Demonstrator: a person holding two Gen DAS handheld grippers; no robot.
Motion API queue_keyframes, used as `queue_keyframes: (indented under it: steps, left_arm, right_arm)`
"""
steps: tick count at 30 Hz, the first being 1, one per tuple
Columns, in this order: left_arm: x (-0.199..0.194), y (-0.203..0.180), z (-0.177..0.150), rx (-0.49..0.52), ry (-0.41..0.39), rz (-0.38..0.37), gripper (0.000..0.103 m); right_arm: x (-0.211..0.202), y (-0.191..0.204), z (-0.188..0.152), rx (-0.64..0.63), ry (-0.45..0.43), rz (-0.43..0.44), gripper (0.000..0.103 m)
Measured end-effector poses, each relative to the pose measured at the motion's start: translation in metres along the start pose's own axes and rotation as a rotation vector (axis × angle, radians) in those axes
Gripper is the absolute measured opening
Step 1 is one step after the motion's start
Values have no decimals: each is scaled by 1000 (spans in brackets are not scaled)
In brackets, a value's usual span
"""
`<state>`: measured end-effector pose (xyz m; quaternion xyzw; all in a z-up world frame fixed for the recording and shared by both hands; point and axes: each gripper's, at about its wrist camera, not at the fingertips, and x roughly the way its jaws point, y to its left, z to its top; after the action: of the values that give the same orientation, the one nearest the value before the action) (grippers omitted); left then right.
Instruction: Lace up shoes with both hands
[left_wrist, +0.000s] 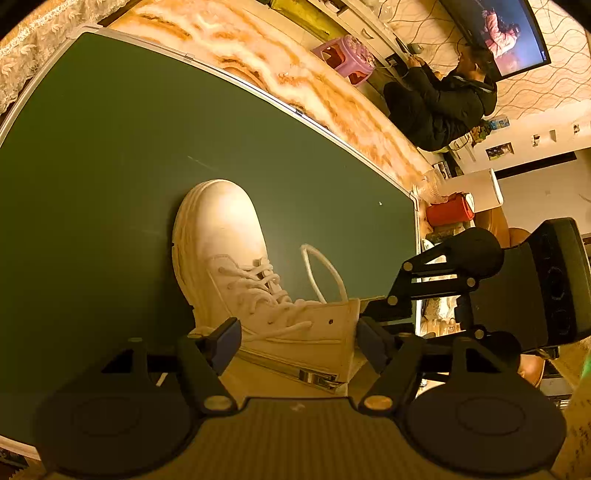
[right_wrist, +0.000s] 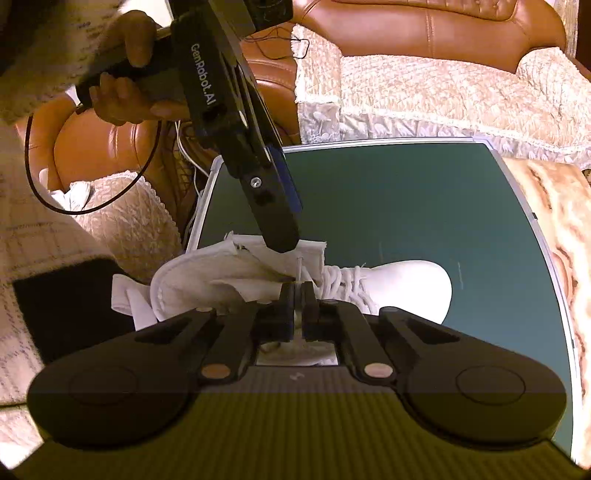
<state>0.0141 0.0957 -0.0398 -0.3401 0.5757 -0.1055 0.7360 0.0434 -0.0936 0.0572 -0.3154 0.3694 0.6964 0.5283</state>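
A white high-top shoe lies on the green board, toe pointing away in the left wrist view. Its white lace is threaded through most eyelets, and a loose lace loop arcs up on the right. My left gripper is open, its blue-padded fingers either side of the shoe's collar. In the right wrist view my right gripper is shut on a lace strand above the shoe's tongue. The left gripper's finger reaches down to the collar of the shoe.
The board rests on a marble-patterned table. A brown leather sofa with lace covers stands beyond. A person in black sits by a TV, with a pink stool and a red item nearby.
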Motion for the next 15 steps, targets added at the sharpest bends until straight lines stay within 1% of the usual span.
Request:
queue_keyframes:
  steps: [5,7,11,13,15]
  left_arm:
    - [1,-2,2,18,5,24,76]
    - [3,-2,2,18,9,23,76]
    - [4,-3,3,25,11,25,76]
    - [4,-3,2,27,13,21,75]
    - [4,-3,2,24,14,16,75]
  right_arm:
    - [-4,1,-1,20,-32,-10,4]
    - [-6,-3,-1,34,-40,-24,4]
    - [-6,-7,-1,47,-44,4,4]
    - [-8,-9,1,66,-64,30,4]
    - [-7,-9,3,71,-62,23,4]
